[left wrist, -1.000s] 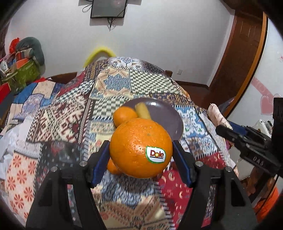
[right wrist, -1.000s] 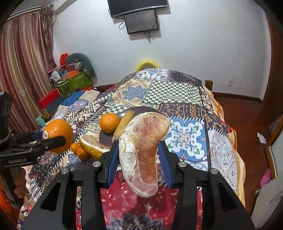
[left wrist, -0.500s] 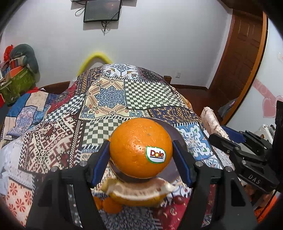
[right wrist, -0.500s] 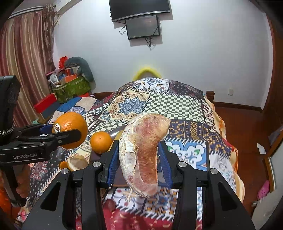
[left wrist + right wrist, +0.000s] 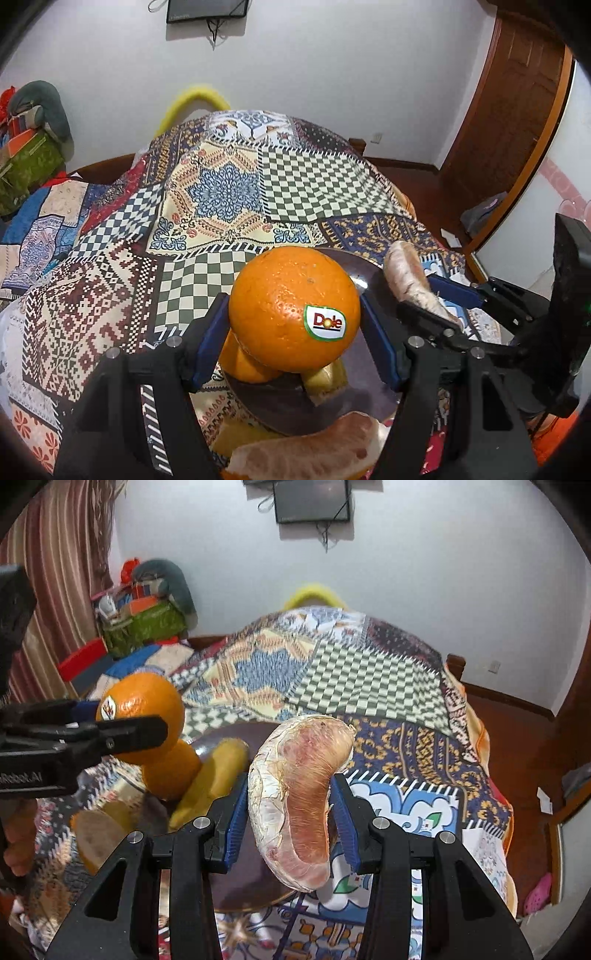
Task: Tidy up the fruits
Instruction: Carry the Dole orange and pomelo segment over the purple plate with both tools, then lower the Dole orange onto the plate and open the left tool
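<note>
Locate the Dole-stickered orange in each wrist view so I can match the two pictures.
Left wrist: the Dole orange fills the centre, clamped in the left gripper, sticker facing the camera.
Right wrist: the same orange sits at the left edge, held in the left gripper seen side-on.
Shared landmark: the dark plate below it on the patchwork cloth.

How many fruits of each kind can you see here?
Oranges: 2 (big orange, small orange)
Banana: 1
Pomelo pieces: 2 (held piece, loose piece)
Total: 5
</note>
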